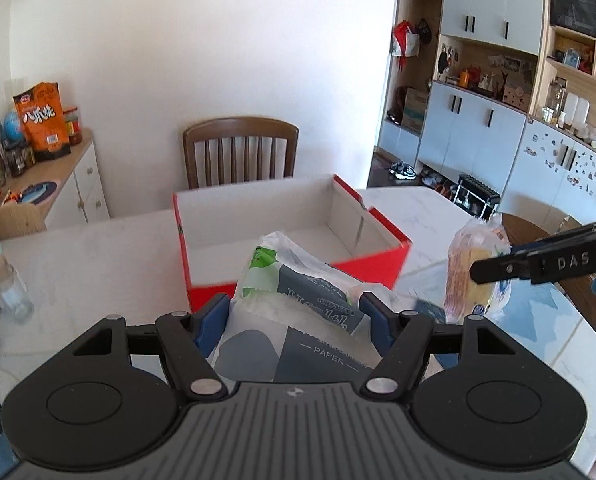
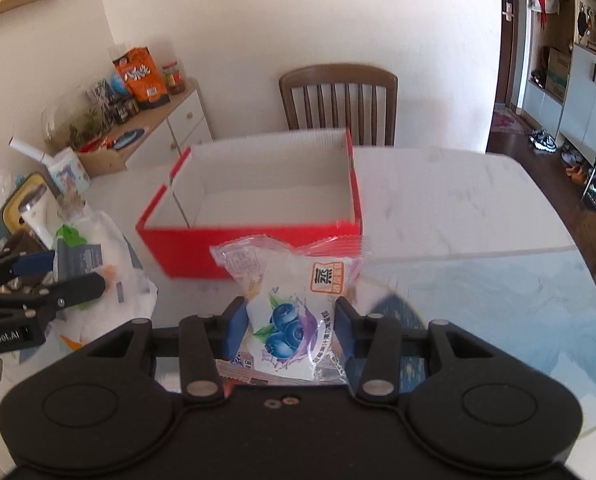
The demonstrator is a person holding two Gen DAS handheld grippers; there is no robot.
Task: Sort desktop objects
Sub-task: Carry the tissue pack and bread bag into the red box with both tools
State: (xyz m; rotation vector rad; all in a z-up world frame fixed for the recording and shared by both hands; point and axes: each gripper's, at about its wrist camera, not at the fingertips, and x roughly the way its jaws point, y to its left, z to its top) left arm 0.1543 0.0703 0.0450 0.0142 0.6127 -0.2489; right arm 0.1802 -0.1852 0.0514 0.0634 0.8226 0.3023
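An open red box (image 1: pixel 362 268) with a white inside stands on the marble table ahead of both grippers; it also shows in the right wrist view (image 2: pixel 257 248). My left gripper (image 1: pixel 293 320) is shut on a pack of paper tissues (image 1: pixel 298 312) in white, grey and green wrap, held just short of the box's near wall. My right gripper (image 2: pixel 289 330) is shut on a blueberry snack packet (image 2: pixel 293 304), held in front of the box. In the left wrist view the packet (image 1: pixel 474 272) and right gripper's finger (image 1: pixel 538 264) show at right. The tissue pack (image 2: pixel 93 264) shows at left.
A wooden chair (image 2: pixel 338 100) stands behind the table (image 2: pixel 458 200). A side cabinet (image 1: pixel 49 184) with snack bags and jars is at the far left. A glass bottle (image 1: pixel 11 292) stands on the table's left part. A blue patterned mat (image 2: pixel 498 300) covers the near right.
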